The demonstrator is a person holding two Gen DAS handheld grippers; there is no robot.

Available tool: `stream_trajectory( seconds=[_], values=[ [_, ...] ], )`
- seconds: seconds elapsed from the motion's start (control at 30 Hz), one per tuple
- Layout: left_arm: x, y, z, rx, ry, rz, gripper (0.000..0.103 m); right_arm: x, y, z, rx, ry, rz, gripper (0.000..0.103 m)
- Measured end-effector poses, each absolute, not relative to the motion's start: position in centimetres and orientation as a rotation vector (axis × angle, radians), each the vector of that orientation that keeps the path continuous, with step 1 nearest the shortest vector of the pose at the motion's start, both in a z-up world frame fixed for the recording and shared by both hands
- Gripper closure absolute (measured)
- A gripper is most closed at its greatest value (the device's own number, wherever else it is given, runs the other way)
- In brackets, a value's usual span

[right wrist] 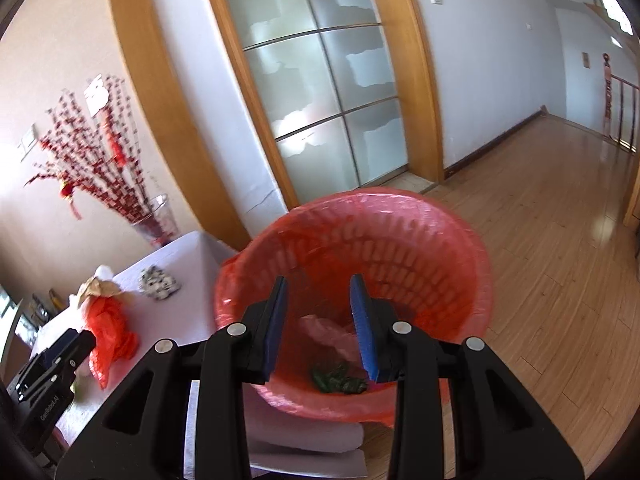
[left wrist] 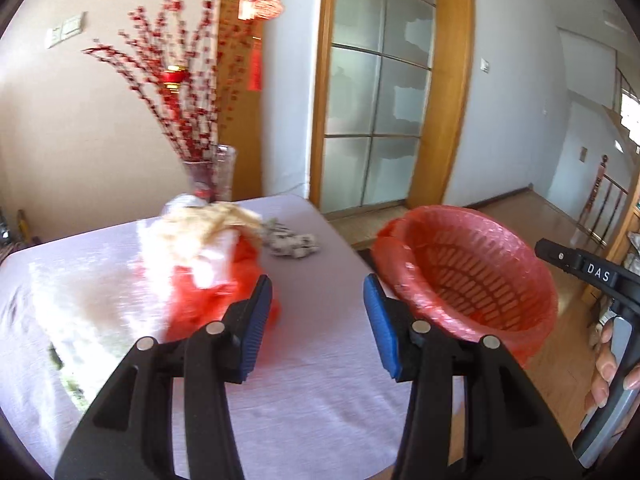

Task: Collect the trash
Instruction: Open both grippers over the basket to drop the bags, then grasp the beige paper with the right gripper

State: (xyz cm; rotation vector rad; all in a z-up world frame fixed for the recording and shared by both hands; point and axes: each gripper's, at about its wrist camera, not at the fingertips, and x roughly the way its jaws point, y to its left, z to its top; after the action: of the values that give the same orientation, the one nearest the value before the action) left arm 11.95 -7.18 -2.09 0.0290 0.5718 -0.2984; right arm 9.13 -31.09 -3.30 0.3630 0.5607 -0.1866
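Observation:
A red trash basket point(left wrist: 472, 272) lined with a red bag stands off the table's right edge; in the right wrist view the basket point(right wrist: 360, 248) holds a pink wrapper point(right wrist: 324, 332) and green scraps point(right wrist: 340, 380). On the table lies a red plastic bag point(left wrist: 216, 292) with tan crumpled paper point(left wrist: 208, 224) and white tissue, and a black-and-white crumpled wrapper point(left wrist: 292, 240). My left gripper point(left wrist: 316, 320) is open and empty above the table, just right of the red bag. My right gripper point(right wrist: 318, 328) is open and empty above the basket's mouth.
The table point(left wrist: 320, 392) has a pale lilac cloth. A glass vase point(left wrist: 212, 180) with red berry branches stands at its far edge. A frosted glass door point(right wrist: 320, 80) and wooden floor point(right wrist: 540, 280) lie beyond. Green scraps point(left wrist: 68, 380) lie at the table's left.

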Motion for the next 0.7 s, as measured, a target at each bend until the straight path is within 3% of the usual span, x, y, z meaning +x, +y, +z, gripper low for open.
stream_trajectory(
  seconds=[0.7],
  values=[
    [9.8,10.9,-0.3,-0.107,0.528,0.071,0.051,18.2,-10.2,-0.8,0.14,0.639,0.242,0.07]
  ],
)
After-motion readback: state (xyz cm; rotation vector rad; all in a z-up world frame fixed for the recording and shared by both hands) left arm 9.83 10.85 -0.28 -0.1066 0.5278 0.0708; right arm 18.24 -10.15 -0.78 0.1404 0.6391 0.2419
